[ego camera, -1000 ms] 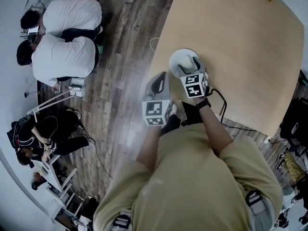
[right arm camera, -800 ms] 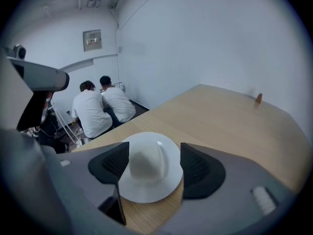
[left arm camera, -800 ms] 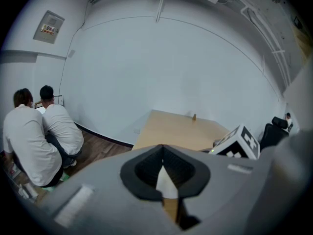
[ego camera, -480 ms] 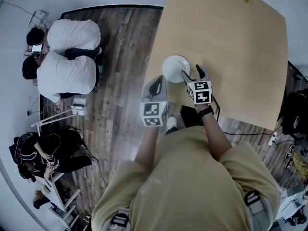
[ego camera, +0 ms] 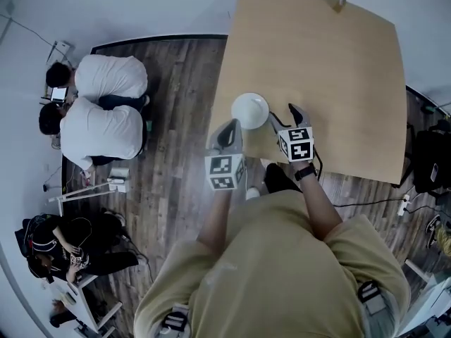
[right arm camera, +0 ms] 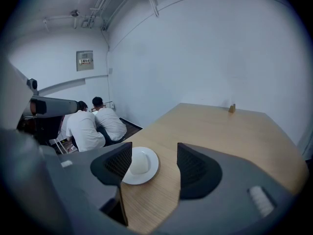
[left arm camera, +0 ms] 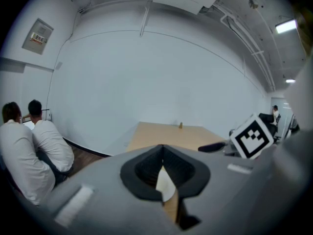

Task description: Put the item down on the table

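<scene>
Plate (ego camera: pixel 250 110) with white lump (right arm camera: pixel 139 163) sits on table (ego camera: pixel 331 62), near left edge; we judge the put-down done; right gripper (ego camera: pixel 283 115) just right of it, jaws wide, just been closing slightly, gripping nothing; left gripper (ego camera: pixel 227 131) jaws together, empty; next we only need to pull clear.

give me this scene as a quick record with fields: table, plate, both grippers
table: light wood; a small brown thing at its far edge
plate: white, flat on the table near the near left corner
on plate: a white lump
left hand-held gripper: shut, empty, by the plate's near edge
right hand-held gripper: open, jaws just closing a little, nothing between them; plate lies ahead, clear of the pads
task state: plate down on the table, in neither gripper
</scene>
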